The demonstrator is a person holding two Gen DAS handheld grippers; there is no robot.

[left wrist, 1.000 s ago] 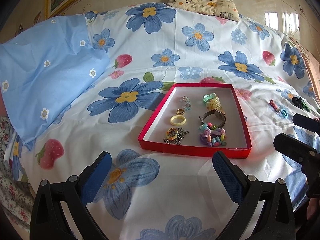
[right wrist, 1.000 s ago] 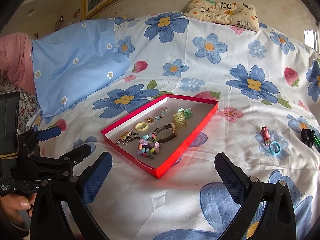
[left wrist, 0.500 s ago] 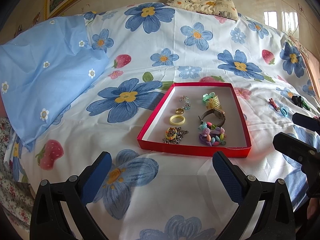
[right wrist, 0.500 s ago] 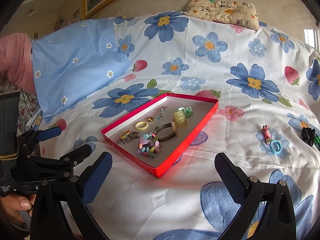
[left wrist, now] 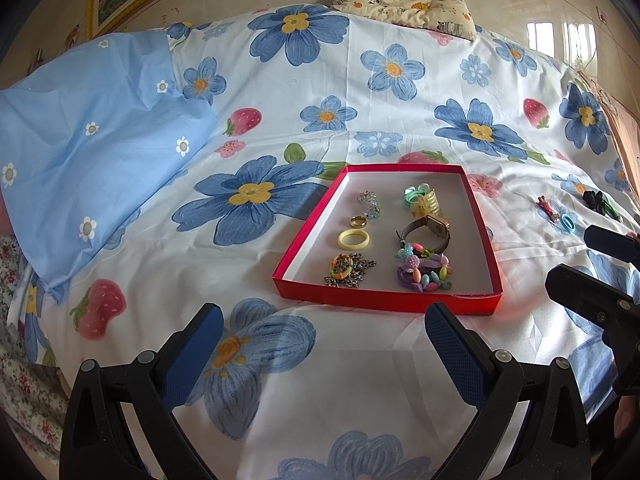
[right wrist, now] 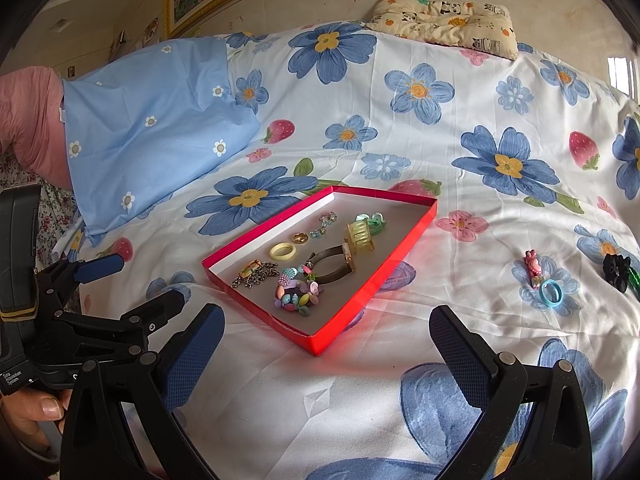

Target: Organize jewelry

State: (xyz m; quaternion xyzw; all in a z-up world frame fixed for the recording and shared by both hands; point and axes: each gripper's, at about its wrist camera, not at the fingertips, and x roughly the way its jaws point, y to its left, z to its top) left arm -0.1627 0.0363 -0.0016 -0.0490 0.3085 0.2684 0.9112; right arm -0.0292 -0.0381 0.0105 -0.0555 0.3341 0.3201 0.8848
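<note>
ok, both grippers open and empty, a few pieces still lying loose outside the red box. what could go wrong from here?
1. The blue ring touches the pink clip on soft bedsheet; the right gripper may snag fabric or drag both.
2. The red box is shallow and sits on bedding, so a nudge could tip or slide it and spill the watch and beaded bracelet.
3. The black clip lies at the view's far edge, easy to miss.

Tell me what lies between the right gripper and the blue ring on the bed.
Only bare flowered sheet, in the right wrist view, between the right gripper and blue ring.
</note>
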